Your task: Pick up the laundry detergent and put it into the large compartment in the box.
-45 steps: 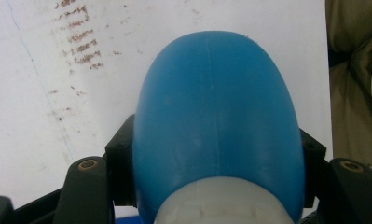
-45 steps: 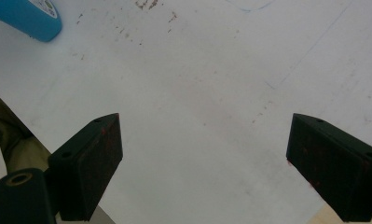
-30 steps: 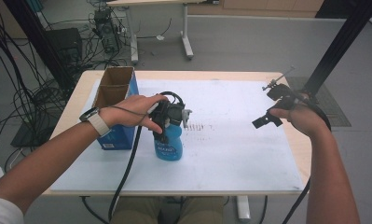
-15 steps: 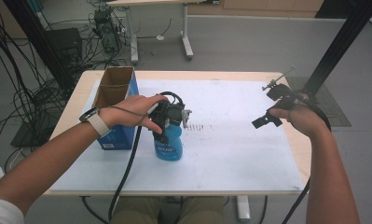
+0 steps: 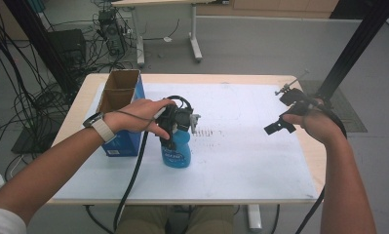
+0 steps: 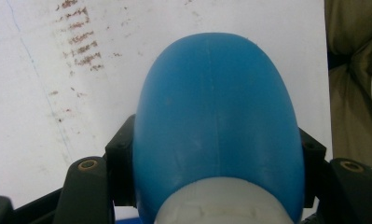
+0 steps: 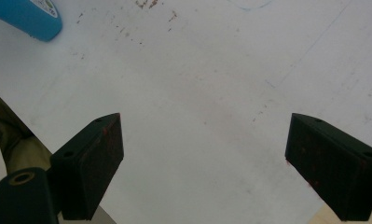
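A blue plastic bottle (image 5: 177, 150) with a pale neck stands upright on the white sheet, left of the middle. My left gripper (image 5: 175, 130) comes down on its top from above and is shut on it. In the left gripper view the black jaws press on both sides of the bottle (image 6: 216, 107) just below the neck, with the left gripper (image 6: 216, 175) looking down over its rounded shoulder. My right gripper (image 5: 284, 111) hovers over the sheet's right side, apart from the bottle. Its jaws stand wide open with nothing between them, as the right gripper (image 7: 204, 163) view shows, with the bottle (image 7: 30, 16) far off.
An open blue cardboard box (image 5: 118, 105) stands just left of the bottle, near my left hand. A white sheet (image 5: 250, 165) covers most of the wooden table (image 5: 309, 146). Brownish smudges (image 5: 209, 131) mark the sheet right of the bottle. Cables and desk legs lie on the floor beyond.
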